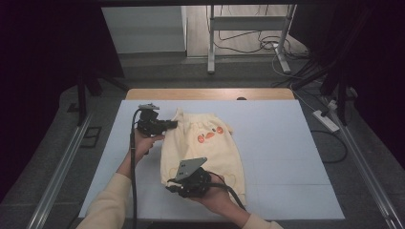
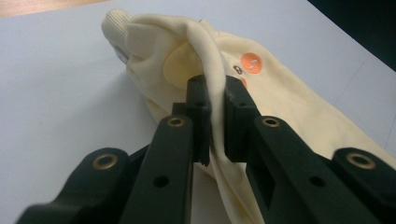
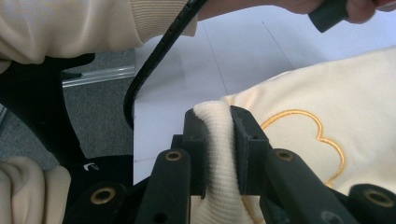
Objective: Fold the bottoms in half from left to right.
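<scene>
Both grippers clamp cream garment (image 1: 205,148): left gripper (image 1: 171,125) level at far corner, right gripper (image 1: 173,187) pinching ribbed near hem.

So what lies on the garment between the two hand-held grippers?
In the high view, bare cream garment between the left hand-held gripper and the right hand-held gripper; orange patches sit off to the side.

Cream garment (image 1: 205,148) with orange embroidery, crumpled flat on the white table sheet, two edges pinched up.
</scene>
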`<move>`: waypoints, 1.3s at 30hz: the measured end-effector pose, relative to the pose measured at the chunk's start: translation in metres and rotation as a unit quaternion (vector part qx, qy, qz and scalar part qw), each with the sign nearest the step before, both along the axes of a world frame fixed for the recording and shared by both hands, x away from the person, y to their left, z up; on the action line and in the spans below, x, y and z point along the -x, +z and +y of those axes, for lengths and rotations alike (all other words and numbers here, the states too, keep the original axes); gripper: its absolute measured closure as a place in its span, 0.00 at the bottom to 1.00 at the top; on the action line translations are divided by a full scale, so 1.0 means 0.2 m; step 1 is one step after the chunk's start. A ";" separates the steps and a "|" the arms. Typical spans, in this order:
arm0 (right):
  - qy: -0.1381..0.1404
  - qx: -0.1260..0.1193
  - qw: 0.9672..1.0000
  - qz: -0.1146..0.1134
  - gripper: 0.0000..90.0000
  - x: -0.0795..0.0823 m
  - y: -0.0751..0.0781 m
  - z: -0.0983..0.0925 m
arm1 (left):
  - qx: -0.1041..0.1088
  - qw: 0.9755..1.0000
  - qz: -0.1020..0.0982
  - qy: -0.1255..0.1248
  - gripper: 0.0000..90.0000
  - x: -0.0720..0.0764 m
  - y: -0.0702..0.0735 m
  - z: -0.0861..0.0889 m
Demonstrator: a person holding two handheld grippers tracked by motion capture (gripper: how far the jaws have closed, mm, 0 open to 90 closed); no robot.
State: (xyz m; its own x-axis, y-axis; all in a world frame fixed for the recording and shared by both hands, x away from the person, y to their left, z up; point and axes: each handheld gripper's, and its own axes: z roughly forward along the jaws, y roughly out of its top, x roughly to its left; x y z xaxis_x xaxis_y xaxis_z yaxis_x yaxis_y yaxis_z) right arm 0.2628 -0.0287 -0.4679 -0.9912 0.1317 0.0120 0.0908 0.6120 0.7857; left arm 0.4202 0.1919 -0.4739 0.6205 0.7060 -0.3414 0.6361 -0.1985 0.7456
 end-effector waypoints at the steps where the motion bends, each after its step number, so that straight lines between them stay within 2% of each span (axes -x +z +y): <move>1: 0.000 0.000 1.000 0.000 0.86 0.00 0.00 0.00 | 0.000 1.000 0.001 -0.001 0.91 0.00 0.00 0.00; 17: -0.030 -0.005 0.999 0.011 0.86 0.00 0.00 -0.14 | -0.008 1.000 0.002 -0.011 0.91 -0.03 -0.02 -0.11; 39: -0.068 -0.011 0.997 0.017 0.86 0.01 -0.01 -0.33 | -0.006 0.999 0.010 -0.034 0.91 -0.06 -0.05 -0.28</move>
State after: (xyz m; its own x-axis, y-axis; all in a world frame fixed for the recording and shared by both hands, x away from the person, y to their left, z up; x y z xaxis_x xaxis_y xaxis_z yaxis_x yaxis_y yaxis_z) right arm 0.2606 -0.0942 -0.4702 -0.9633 0.2635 0.0506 0.1989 0.5744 0.7940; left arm 0.4331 0.1361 -0.4845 0.6600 0.6664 -0.3470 0.6363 -0.2502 0.7297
